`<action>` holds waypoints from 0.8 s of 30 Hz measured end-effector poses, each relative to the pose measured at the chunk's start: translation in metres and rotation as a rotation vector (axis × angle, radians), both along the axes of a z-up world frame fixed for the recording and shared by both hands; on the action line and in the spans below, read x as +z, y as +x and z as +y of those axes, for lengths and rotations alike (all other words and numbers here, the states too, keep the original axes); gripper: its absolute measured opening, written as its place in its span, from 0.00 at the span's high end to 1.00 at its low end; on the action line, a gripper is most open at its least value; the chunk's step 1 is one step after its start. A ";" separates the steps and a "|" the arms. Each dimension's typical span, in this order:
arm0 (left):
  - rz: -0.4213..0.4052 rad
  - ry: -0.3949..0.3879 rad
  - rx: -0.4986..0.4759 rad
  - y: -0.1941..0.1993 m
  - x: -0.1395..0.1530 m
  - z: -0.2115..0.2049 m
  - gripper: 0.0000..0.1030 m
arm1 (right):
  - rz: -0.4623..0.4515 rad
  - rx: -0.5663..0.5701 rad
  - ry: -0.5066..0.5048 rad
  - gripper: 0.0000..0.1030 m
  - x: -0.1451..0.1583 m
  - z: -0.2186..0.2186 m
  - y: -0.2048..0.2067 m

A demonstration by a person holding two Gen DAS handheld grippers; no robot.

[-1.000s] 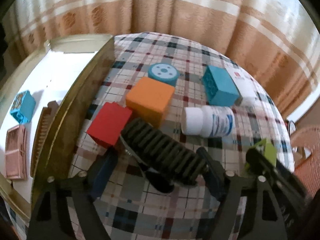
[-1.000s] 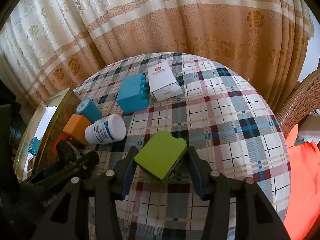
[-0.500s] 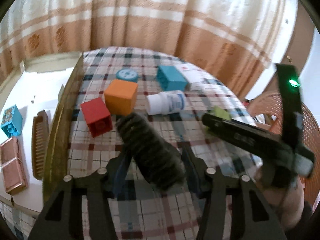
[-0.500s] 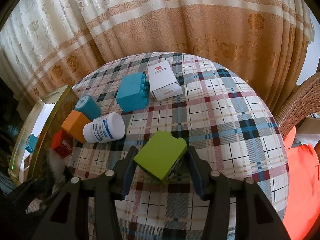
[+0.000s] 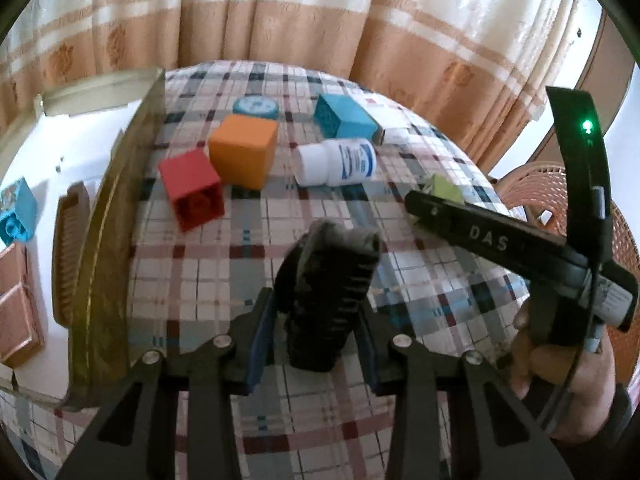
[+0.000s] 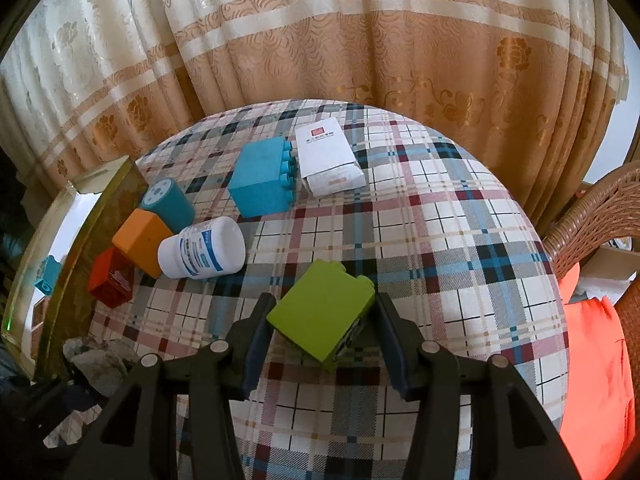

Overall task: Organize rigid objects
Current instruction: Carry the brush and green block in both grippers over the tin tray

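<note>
Two holds are live: the black ribbed comb-like brush is clamped upright in the left hand-held gripper above the plaid counter, while the lime-green plastic block sits between the right hand-held gripper's nearly closed fingers. Swing the brush toward nine o'clock, clear the gold-rimmed white tray's wall, and lower it beside the brown wooden comb before releasing.

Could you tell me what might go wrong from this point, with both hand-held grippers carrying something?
1. The left hand-held gripper holds the black ribbed object at its lower end only, so it may tip or slip on the way to the tray.
2. The right hand-held gripper pinches the green block cornerwise; it could twist out.
3. The red block and orange block sit close to the tray wall; a low pass could knock them.
</note>
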State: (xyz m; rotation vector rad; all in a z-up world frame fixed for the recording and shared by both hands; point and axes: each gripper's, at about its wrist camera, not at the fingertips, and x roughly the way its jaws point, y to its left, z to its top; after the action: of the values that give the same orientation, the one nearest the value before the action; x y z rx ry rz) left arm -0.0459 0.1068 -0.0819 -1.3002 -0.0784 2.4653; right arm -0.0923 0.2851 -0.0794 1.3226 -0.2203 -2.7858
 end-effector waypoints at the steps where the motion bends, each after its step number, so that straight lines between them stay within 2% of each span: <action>1: 0.010 -0.016 -0.007 0.000 0.000 0.002 0.64 | 0.000 0.000 -0.001 0.49 0.000 0.000 0.000; 3: 0.020 -0.028 -0.017 0.001 -0.001 0.005 0.65 | 0.000 0.000 0.002 0.49 0.000 0.000 0.000; 5: 0.009 -0.006 -0.023 0.000 -0.001 0.003 0.66 | -0.001 0.000 0.009 0.49 0.000 -0.001 0.000; 7: 0.003 0.016 -0.035 0.001 0.002 0.000 0.73 | -0.002 0.000 0.015 0.50 0.000 -0.001 0.000; 11: 0.008 0.038 -0.040 0.007 0.010 -0.007 0.74 | -0.003 -0.017 0.034 0.51 0.001 -0.002 0.003; 15: 0.026 0.073 -0.046 0.014 0.021 -0.017 0.74 | 0.016 -0.055 -0.016 0.51 0.006 -0.004 0.020; 18: 0.052 0.065 -0.048 0.019 0.027 -0.022 0.74 | 0.016 -0.042 -0.040 0.51 0.005 -0.015 0.036; 24: 0.046 0.097 -0.036 0.023 0.030 -0.036 0.74 | 0.025 -0.062 -0.095 0.51 0.011 -0.024 0.058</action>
State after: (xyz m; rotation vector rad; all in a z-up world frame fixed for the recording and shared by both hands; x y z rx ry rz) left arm -0.0228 0.0707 -0.0522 -1.1932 -0.1596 2.4278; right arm -0.0340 0.2607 -0.0680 1.2805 -0.3948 -2.8013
